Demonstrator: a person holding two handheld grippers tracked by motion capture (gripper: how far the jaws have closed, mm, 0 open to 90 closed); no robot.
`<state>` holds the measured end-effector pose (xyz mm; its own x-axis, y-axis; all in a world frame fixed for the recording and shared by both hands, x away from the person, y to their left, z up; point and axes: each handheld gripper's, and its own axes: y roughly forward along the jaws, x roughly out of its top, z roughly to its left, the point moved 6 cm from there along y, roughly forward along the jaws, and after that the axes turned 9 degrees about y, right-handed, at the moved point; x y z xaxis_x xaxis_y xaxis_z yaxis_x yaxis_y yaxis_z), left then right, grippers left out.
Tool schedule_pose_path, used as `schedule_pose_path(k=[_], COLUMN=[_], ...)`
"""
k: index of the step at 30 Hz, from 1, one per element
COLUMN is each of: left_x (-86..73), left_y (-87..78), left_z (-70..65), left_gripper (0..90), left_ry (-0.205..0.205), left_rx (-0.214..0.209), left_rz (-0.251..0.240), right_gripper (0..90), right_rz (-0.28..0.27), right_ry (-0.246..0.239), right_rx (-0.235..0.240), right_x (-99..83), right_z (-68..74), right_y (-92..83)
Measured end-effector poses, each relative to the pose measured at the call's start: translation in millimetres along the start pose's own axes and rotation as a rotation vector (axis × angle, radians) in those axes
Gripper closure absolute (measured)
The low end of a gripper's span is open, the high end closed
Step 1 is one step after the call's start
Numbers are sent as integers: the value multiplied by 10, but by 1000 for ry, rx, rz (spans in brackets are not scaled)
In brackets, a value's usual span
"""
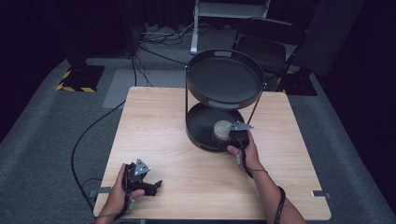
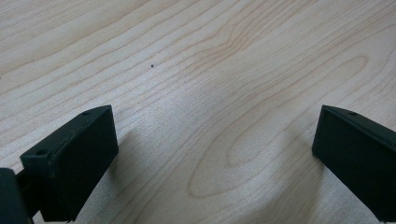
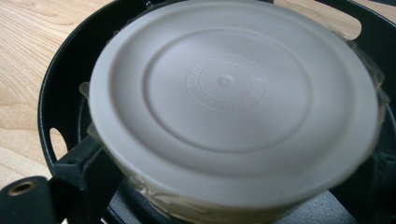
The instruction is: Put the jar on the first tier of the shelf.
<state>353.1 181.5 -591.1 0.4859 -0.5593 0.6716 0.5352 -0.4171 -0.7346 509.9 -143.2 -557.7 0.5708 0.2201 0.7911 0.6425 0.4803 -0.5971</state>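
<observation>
Light wood-grain table sits on grey carpet, room beyond it mostly dark. Yellow-black hazard-striped base plate at far left on the floor, dark post rising from it. Black cables run across the carpet behind the table; one loops down along the table's left side. White metal frame leg at top centre. Black chair behind the table's far right corner. Lighting dim, falls mainly on the tabletop

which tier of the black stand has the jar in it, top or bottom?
The bottom tray: the grey-lidded jar sits there at the right gripper. The top tray holds nothing.
</observation>
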Motion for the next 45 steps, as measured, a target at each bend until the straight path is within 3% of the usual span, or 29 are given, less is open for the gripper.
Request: schedule_pose_path(k=[19,21,25,35,45], left_x=[0,0,0,0,0], left_y=[0,0,0,0,0], left_z=[0,1,0,0,1], left_gripper=[0,0,0,0,0], left_ry=[0,1,0,1,3], left_rx=[0,0,0,0,0], left_rz=[0,0,0,0,1], right_gripper=[23,13,13,14,17], right_rz=[29,50,45,33,32], right_ry=[-20,-50,-48,-96,-168], right_rx=[10,13,14,-13,-33], right_x=[27,26,38,97,158], right_z=[23,36,31,32,7], right_y=[-13,-16,-30,-115,-262])
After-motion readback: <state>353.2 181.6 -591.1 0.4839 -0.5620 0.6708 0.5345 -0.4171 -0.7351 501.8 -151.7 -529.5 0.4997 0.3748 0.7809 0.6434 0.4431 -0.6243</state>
